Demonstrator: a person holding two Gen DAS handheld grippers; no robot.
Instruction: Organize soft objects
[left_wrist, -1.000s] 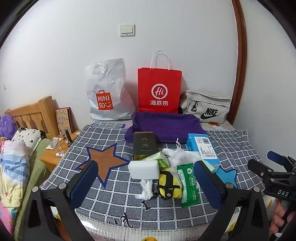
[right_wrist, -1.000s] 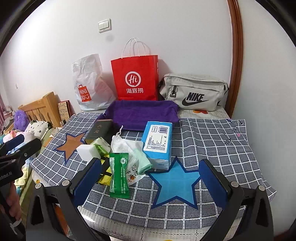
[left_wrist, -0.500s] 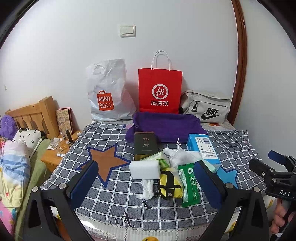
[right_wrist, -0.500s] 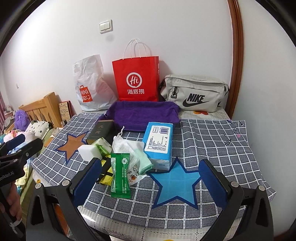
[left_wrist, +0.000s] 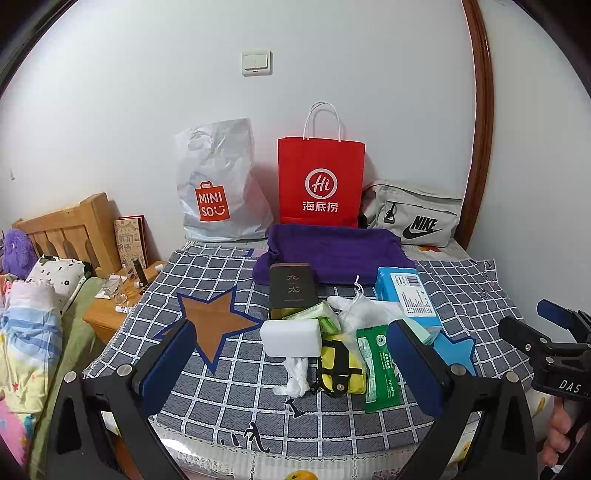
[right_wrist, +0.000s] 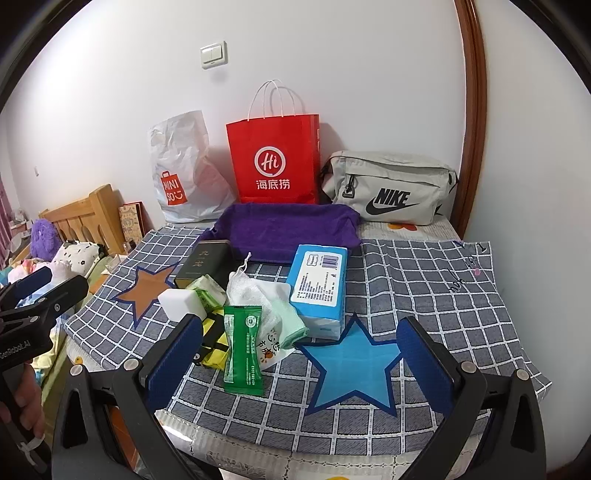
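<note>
A pile of small items lies on the checked cloth (left_wrist: 229, 387): a white sponge block (left_wrist: 290, 337), a yellow pouch (left_wrist: 341, 371), a green wipes packet (left_wrist: 378, 367), a white mesh bag (left_wrist: 364, 308), a blue tissue pack (left_wrist: 406, 295), a dark box (left_wrist: 291, 290) and a folded purple towel (left_wrist: 332, 251) behind. My left gripper (left_wrist: 291, 369) is open and empty, in front of the pile. My right gripper (right_wrist: 299, 363) is open and empty, near the green packet (right_wrist: 242, 350) and the blue star patch (right_wrist: 352, 365). The tissue pack (right_wrist: 319, 284) and sponge (right_wrist: 181, 301) also show there.
Against the wall stand a white Miniso bag (left_wrist: 218, 184), a red paper bag (left_wrist: 320, 181) and a grey Nike pouch (left_wrist: 415, 214). A wooden bedside table (left_wrist: 110, 314) and bed with bedding (left_wrist: 29, 332) lie left. The cloth's front edge is just below the grippers.
Both grippers have shifted very slightly; the scene sits a little lower in both views. Nothing on the cloth has moved.
</note>
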